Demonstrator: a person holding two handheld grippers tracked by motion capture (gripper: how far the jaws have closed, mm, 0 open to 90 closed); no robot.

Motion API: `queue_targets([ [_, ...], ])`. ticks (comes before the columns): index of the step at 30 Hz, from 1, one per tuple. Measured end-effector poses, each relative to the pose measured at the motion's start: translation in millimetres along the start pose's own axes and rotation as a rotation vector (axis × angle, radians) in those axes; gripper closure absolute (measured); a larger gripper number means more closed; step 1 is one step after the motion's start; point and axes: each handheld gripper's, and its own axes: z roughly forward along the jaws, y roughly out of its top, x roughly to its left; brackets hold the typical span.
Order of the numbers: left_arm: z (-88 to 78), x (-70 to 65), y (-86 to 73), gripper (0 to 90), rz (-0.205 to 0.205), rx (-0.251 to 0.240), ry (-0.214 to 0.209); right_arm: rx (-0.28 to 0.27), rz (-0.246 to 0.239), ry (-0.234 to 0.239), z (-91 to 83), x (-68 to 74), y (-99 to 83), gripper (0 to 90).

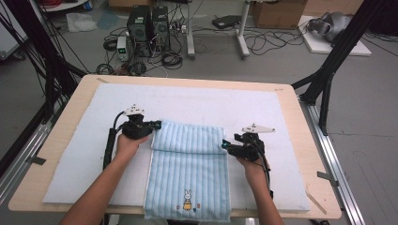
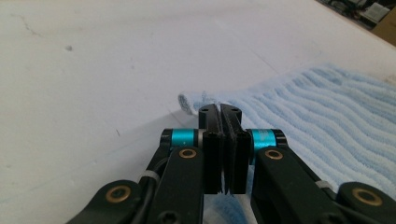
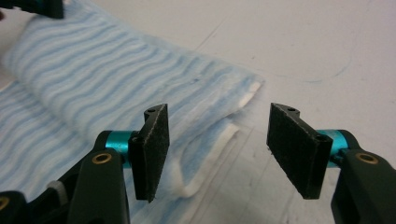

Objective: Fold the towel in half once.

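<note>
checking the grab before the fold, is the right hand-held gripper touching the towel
Apart. The right gripper view shows the right hand-held gripper with jaws open, and bare gaps between both pads and the towel edge lying between them.

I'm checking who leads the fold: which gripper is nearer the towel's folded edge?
Left. The left gripper is shut on the towel at its folded corner; the right gripper stands open beside the opposite corner, not pressing it.

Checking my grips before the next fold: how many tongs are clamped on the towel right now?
1. The left tongs pinch the blue towel at its folded left corner; the right tongs stand open at its right edge.
</note>
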Motion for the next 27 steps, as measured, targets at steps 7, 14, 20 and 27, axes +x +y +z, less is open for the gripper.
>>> queue_targets([
  [7, -0.6, 1.9, -0.6, 87.1, -0.007, 0.005, -0.009, 0.019, 0.018, -0.009, 16.6, -6.3, 13.2, 38.2],
  [14, 0.4, 1.2, -1.2, 87.0, -0.019, 0.014, -0.018, 0.109, 0.025, -0.07, 45.5, -9.4, 27.4, 43.8],
  [20, -1.5, 2.0, -0.5, 87.0, -0.034, 0.0, -0.028, 0.169, 0.007, -0.063, 70.6, -4.7, 32.9, 51.9],
  [27, -7.0, 1.8, 2.4, 87.0, -0.044, -0.035, -0.039, 0.148, -0.124, -0.1, 68.6, 2.3, 41.5, 85.7],
])
